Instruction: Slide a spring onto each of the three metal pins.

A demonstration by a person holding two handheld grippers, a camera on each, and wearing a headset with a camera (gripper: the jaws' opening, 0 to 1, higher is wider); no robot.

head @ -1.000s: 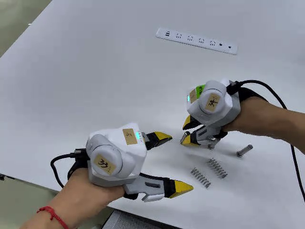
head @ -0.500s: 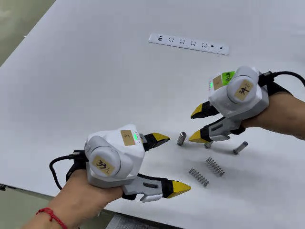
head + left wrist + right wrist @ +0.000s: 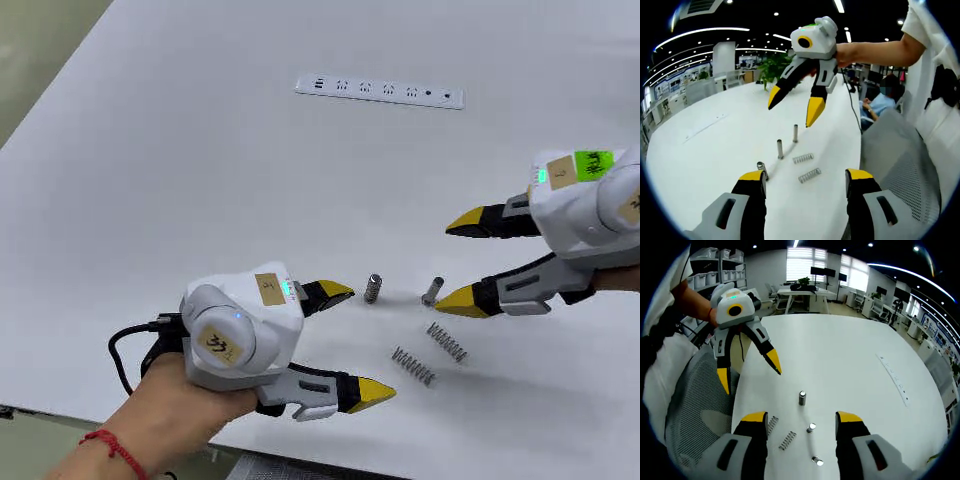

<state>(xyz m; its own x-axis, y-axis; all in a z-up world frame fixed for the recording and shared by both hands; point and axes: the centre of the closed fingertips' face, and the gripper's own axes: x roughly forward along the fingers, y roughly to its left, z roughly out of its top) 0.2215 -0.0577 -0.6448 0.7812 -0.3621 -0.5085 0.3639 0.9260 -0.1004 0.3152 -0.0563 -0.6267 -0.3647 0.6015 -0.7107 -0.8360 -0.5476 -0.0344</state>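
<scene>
1. Risk no.1 imo: two pins stand upright on the counter (image 3: 200,150) w/ nothing holding them. A jaw tip clipping one on the way to a spring prob topples it and sends it rolling.
2. Risk no.2: the two loose springs (image 3: 447,342) (image 3: 413,366) lie flat, near each other and roughly parallel. Pinch one off-centre and it could squirt out, or the jaw drags its neighbour along.
3. Risk no.3: a spring has to meet the pin top square. If it comes in tilted it prob snags and knocks the pin over, unless the other gripper steadies it.
4. Jaws: left gripper (image 3: 355,342) is spread wide and holds nothing, low by the near edge of the counter. Right gripper (image 3: 460,261) is spread too, also holding nothing, and hangs above the counter on the right.
5. Where stuff is: the sprung pin (image 3: 373,288) stands just past the left gripper's far jaw tip. The bare pin (image 3: 433,291) is next in the row, right by the right gripper's lower jaw tip in the head view. The last pin (image 3: 816,460) sits low between the right gripper's own jaws in the right gripper view.
6. Both loose springs lie between the grippers, on the person's side of the pin row, not touching any jaw.
7. Looks like 1 of 3 done, 2 to go.
</scene>
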